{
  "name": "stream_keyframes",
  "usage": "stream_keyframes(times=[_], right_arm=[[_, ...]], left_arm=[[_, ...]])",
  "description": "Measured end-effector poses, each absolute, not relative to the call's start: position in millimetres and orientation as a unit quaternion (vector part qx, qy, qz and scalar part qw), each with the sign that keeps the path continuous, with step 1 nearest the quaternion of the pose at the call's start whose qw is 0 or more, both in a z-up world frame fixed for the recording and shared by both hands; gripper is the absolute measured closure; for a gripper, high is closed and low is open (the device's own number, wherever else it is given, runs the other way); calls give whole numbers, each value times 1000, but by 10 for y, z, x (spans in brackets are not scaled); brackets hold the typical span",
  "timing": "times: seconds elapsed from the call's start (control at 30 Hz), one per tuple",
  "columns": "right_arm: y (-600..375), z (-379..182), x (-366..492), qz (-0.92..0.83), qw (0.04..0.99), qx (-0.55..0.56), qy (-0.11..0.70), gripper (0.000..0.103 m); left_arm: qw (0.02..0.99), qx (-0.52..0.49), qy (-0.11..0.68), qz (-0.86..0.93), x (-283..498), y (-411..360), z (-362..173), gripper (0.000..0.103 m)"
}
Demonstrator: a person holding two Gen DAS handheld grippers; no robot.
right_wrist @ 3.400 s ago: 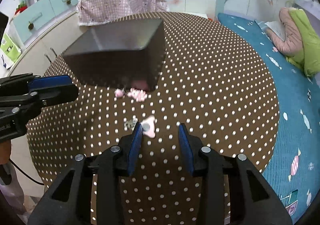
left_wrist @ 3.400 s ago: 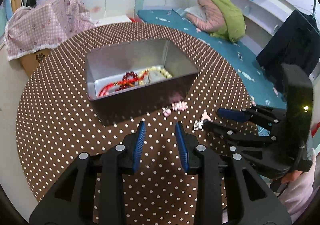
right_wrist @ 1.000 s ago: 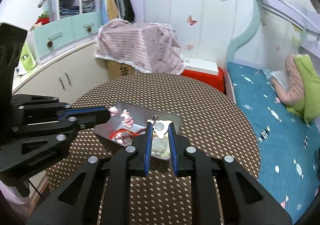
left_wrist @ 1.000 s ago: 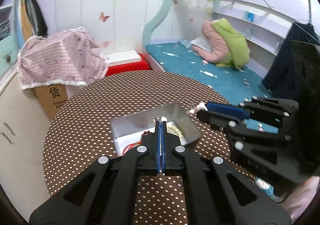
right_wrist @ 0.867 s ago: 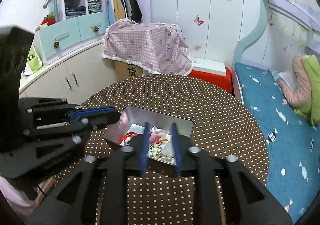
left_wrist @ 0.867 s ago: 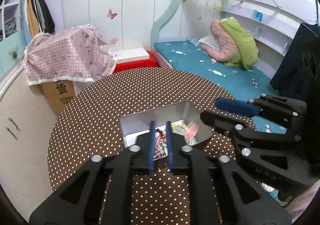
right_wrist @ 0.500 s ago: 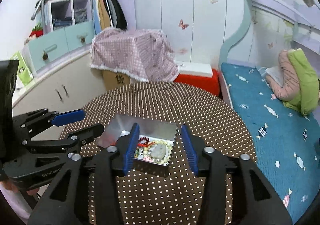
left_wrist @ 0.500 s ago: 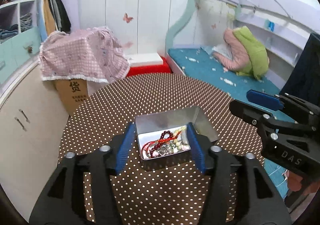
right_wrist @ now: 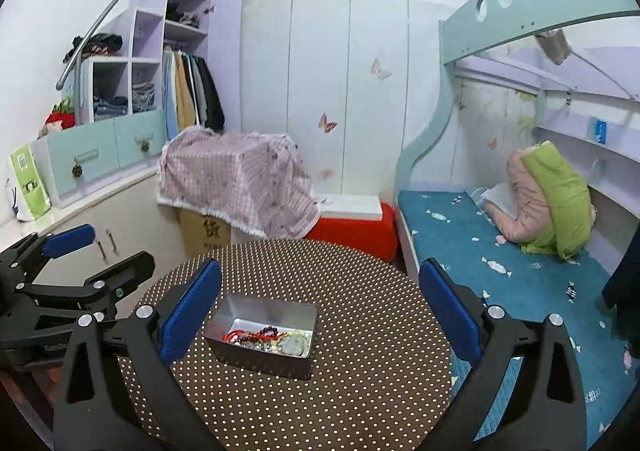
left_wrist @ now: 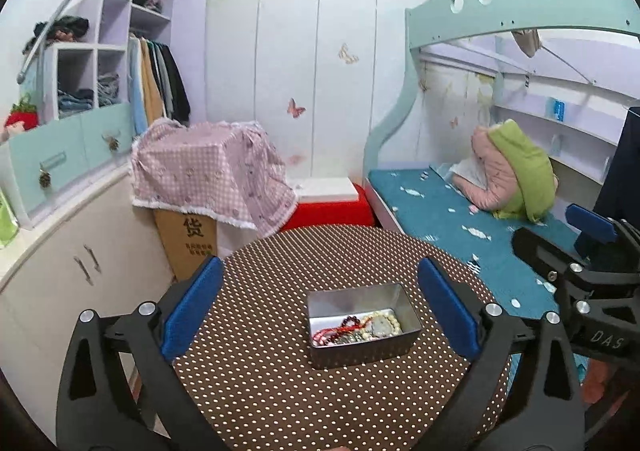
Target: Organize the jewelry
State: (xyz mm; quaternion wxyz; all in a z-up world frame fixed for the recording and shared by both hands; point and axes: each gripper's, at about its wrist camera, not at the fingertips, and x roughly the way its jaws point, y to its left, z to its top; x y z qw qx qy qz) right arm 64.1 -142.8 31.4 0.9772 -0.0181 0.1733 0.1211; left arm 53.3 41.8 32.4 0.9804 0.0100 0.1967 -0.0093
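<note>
While both claws gape | metal tin of jewelry lies below left claw

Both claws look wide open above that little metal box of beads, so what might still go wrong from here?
A few guesses. The open silver metal tin has no lid on, so a knock from the left gripper or right gripper might spill the red bead string onto the round brown polka-dot table. The jewelry lies tangled in a heap, so strands may snag together. In the right wrist view the tin sits nearer the table's left edge.
</note>
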Motion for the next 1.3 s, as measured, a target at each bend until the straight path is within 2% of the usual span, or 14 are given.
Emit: stream_keyframes(times=[0.27, 0.63, 1.3], right_arm=[[-1497, 348, 509, 102, 983, -19, 153, 8], [-1532, 374, 392, 110, 984, -18, 137, 8], [-1520, 323, 469, 111, 981, -12, 156, 8]], left_arm=[[983, 8, 183, -7, 412, 422, 475, 5], [979, 10, 202, -6, 431, 402, 440, 5], [979, 14, 204, -10, 469, 339, 444, 5]])
